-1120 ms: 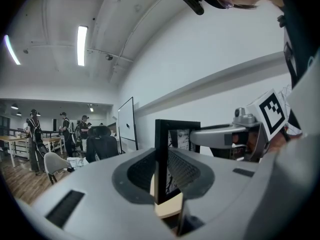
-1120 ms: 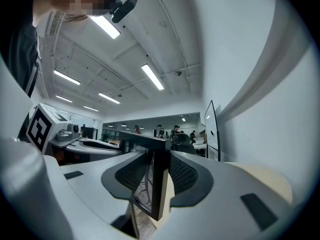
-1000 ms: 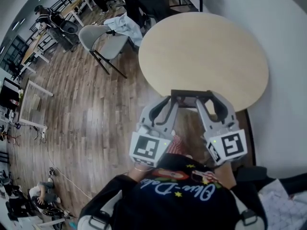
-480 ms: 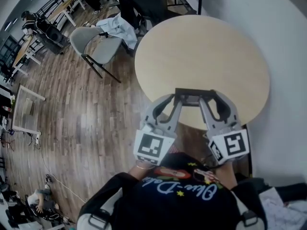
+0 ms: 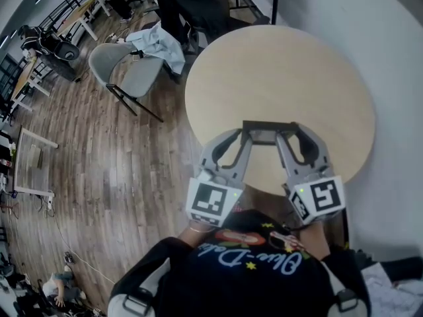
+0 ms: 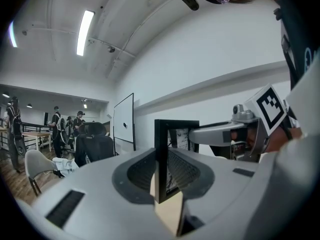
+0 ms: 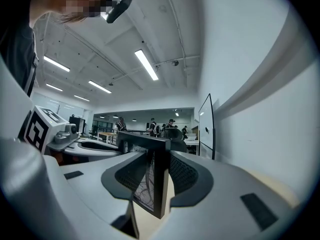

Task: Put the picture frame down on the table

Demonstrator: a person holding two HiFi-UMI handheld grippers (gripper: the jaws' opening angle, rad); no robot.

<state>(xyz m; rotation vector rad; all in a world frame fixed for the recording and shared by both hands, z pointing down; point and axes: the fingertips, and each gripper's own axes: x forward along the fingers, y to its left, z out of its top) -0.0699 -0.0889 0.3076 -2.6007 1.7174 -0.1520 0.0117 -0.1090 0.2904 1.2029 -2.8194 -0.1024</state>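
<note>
Looks matt black and smooth on the picture frame, with a printed paper sheet inside. Reads as grey matt plastic on the left gripper and right gripper, with dark, finely ribbed pads. Seems pale, smooth matt wood on the table; shows faintly shiny brown planks on the floor.

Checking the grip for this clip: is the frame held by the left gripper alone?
No: the head view shows the left gripper and the right gripper each clamped on one end of the frame.
</note>
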